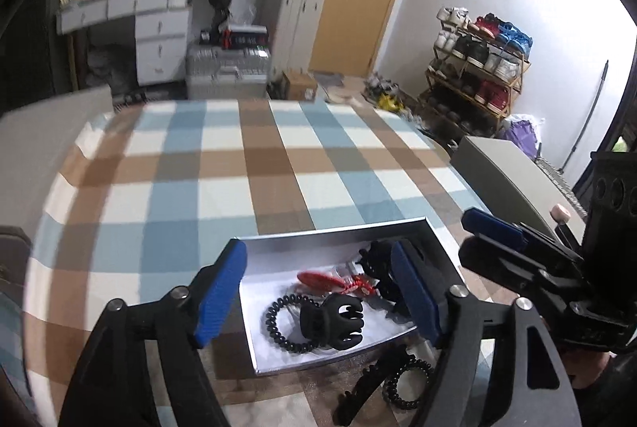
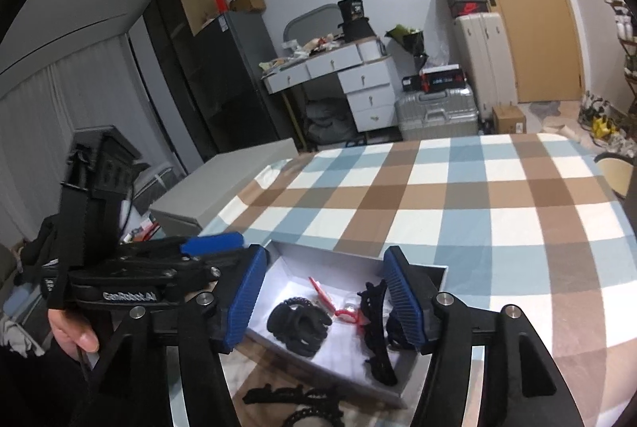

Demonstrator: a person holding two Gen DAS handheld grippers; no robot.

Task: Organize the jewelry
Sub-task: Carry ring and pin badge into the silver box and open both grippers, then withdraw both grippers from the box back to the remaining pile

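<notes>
Both grippers — left gripper (image 1: pixel 318 295), right gripper (image 2: pixel 324 301) — spread wide, holding nothing, above white box (image 1: pixel 338 234); outside its near edge: spiral hair tie (image 1: pixel 406 383), light, springy, best pinched across coil

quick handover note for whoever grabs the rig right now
Left tool: open, empty, over the shallow white cardboard box. Right tool: open, empty, over the same box.
In the box: black plastic claw clip, black coiled hair tie, red hair clip, long black toothed clip.
Left: a long black banana clip and a second black coiled tie lie on the checked tablecloth in front of the box.
</notes>
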